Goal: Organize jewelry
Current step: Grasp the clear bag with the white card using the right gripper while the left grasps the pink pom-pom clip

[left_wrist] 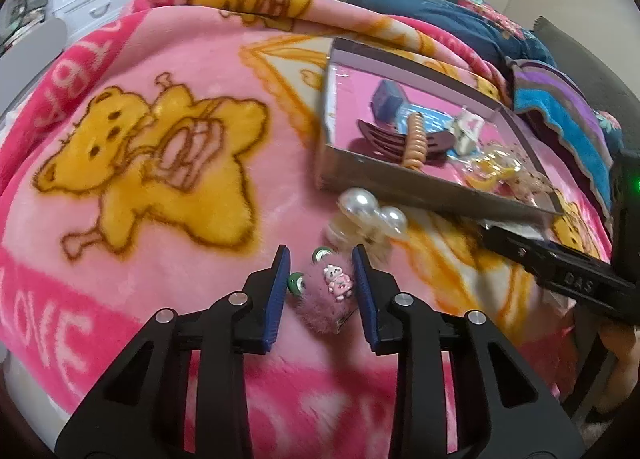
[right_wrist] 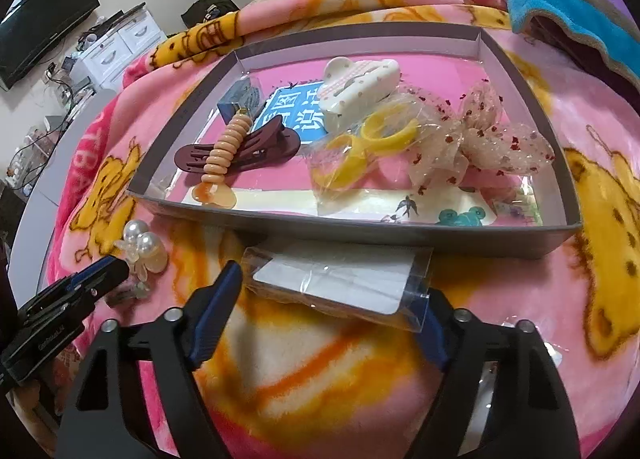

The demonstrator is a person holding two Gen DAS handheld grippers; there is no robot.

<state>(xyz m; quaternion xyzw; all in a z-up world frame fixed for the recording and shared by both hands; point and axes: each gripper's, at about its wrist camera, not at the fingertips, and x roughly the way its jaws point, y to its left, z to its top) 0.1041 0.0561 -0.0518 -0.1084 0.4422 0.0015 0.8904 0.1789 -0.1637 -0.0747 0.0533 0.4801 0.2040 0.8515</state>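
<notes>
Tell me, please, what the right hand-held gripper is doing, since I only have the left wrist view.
Observer: The right hand-held gripper straddles a clear packet holding a white card, which lies on the blanket in front of the tray.
Operator: Is it gripping the packet?
Observer: Not yet, it seems: its left finger stands just clear of the packet's edge.
Operator: What lies at the tray's right end?
Observer: A sheer dotted bow, beside bagged yellow hoops.
</notes>
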